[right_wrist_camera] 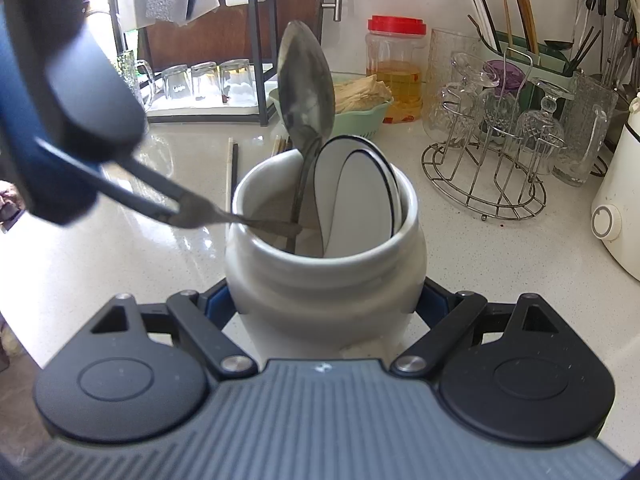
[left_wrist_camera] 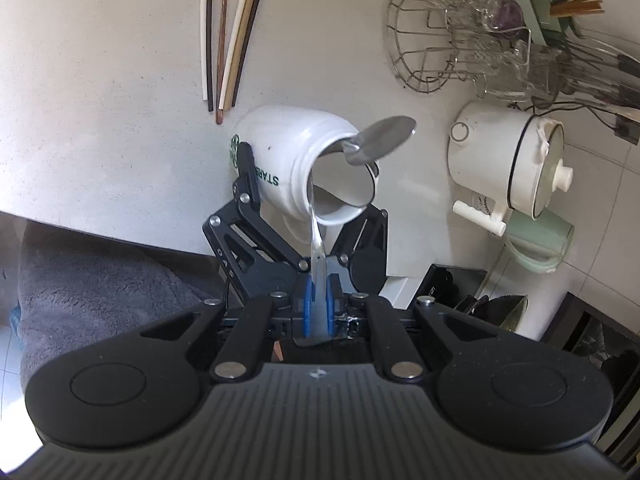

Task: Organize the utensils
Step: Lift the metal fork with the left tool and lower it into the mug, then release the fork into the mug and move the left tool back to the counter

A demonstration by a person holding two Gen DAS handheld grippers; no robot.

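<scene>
A white Starbucks mug [left_wrist_camera: 288, 160] stands on the pale countertop, and my right gripper [right_wrist_camera: 326, 304] is shut on its body [right_wrist_camera: 324, 276]. Inside it stand a metal spoon [right_wrist_camera: 306, 88] and a white ceramic spoon with a dark rim [right_wrist_camera: 356, 196]. My left gripper [left_wrist_camera: 318, 300] is shut on a metal utensil's handle [left_wrist_camera: 318, 256]; its far end reaches into the mug's mouth. In the right wrist view the left gripper [right_wrist_camera: 176, 204] comes in from the left, with that utensil [right_wrist_camera: 248, 222] crossing the rim. Chopsticks and a copper spoon [left_wrist_camera: 226, 20] lie on the counter beyond.
A wire rack with upturned glasses [right_wrist_camera: 496, 136] stands right of the mug, then a white cooker [right_wrist_camera: 616, 208]. A green utensil holder with chopsticks [right_wrist_camera: 516, 40], a red-lidded jar [right_wrist_camera: 396, 68], a green bowl [right_wrist_camera: 360, 116] and a dark shelf rack [right_wrist_camera: 208, 80] are behind. The counter edge [left_wrist_camera: 100, 232] is near left.
</scene>
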